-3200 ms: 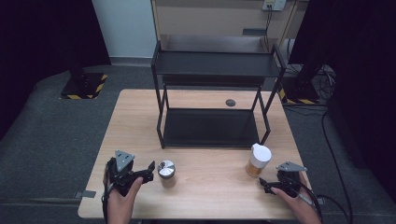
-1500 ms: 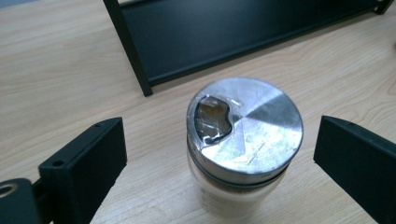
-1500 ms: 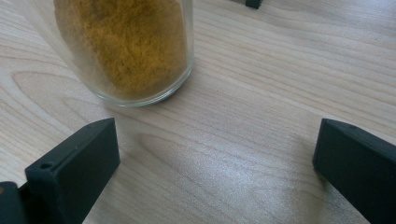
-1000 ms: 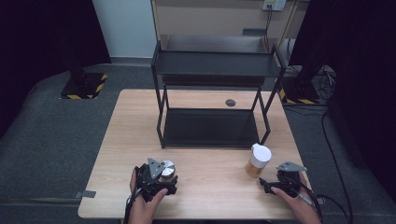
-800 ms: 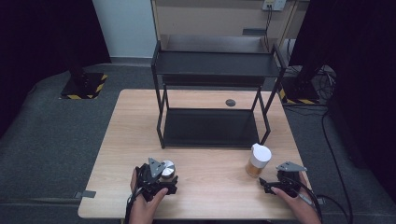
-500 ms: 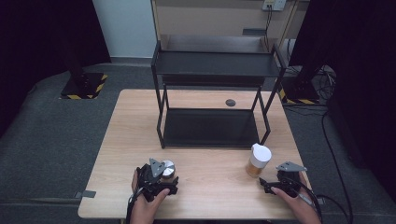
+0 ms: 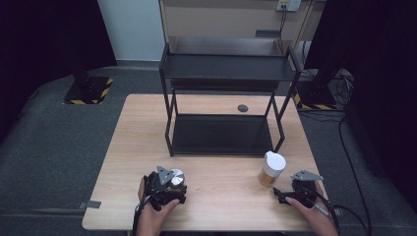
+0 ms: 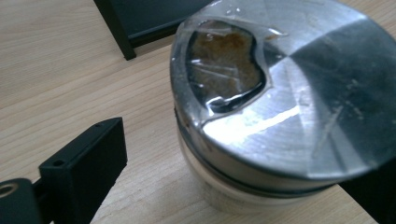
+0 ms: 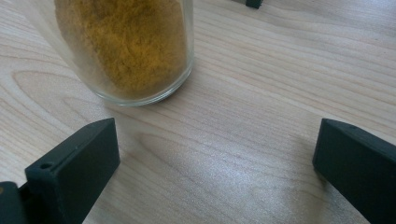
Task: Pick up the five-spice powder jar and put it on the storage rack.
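The wooden table (image 7: pixel 216 196) holds a tall black rack (image 7: pixel 223 105) with two shelves at the back. In front of it stand two jars, well apart from each other.

The biggest change is on the left. A few seconds ago the left gripper (image 7: pixel 169 187) sat off to the side of the small jar with the shiny metal lid (image 7: pixel 176 178). Now it has slid over, and its jaws are around that jar. In the left gripper view the lid (image 8: pixel 289 88) looks very big and close, with one black jaw on each side. The jaws are wide apart and there is a gap beside the jar, so they do not squeeze it yet. This looks like the start of a grab; the jaws must close next.

The right gripper (image 7: pixel 287 194) has not moved. Its jaws are wide apart and hold nothing. The glass jar of yellow powder with a white lid (image 7: pixel 271 168) stands just ahead of it.

A small dark round spot (image 7: pixel 242 107) lies far back on the table. Nothing stands between the small jar and the rack's low shelf.
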